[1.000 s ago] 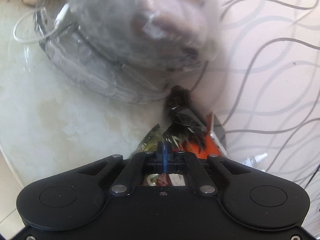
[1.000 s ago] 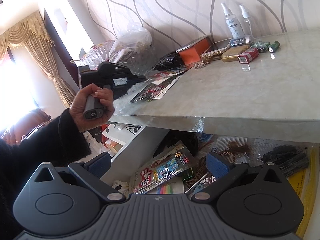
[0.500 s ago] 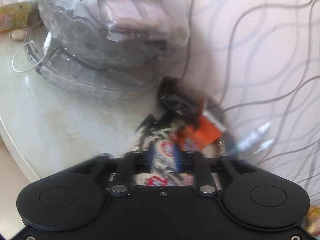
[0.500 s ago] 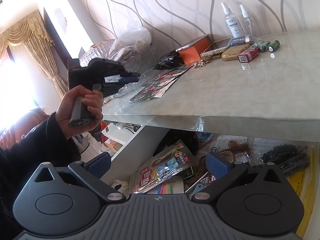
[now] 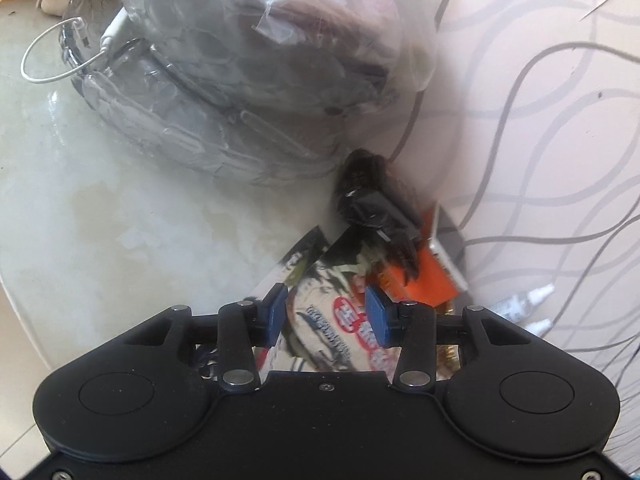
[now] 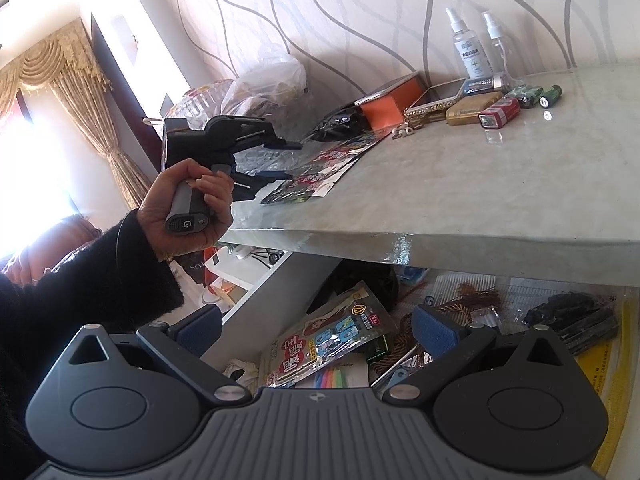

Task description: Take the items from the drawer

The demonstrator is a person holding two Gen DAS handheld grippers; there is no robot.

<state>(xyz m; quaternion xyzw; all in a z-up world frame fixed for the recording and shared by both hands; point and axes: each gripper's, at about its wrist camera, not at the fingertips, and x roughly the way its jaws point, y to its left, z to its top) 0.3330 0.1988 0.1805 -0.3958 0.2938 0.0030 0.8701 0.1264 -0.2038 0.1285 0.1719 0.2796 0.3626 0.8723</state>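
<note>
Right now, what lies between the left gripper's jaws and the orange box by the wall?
The printed packet, flat on the marble top, lies between the left gripper and the orange box; best seen in the left wrist view.

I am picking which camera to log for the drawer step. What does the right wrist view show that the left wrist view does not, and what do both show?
Only the right wrist view shows the open drawer under the marble tabletop, with a colourful printed sachet inside, the open right gripper above it, and the hand carrying the left gripper.

Only the left wrist view shows the white wire loop beside the clear glass bowl.

Both show the orange box by the wall, the two clear spray bottles and the printed packets on the tabletop.
</note>
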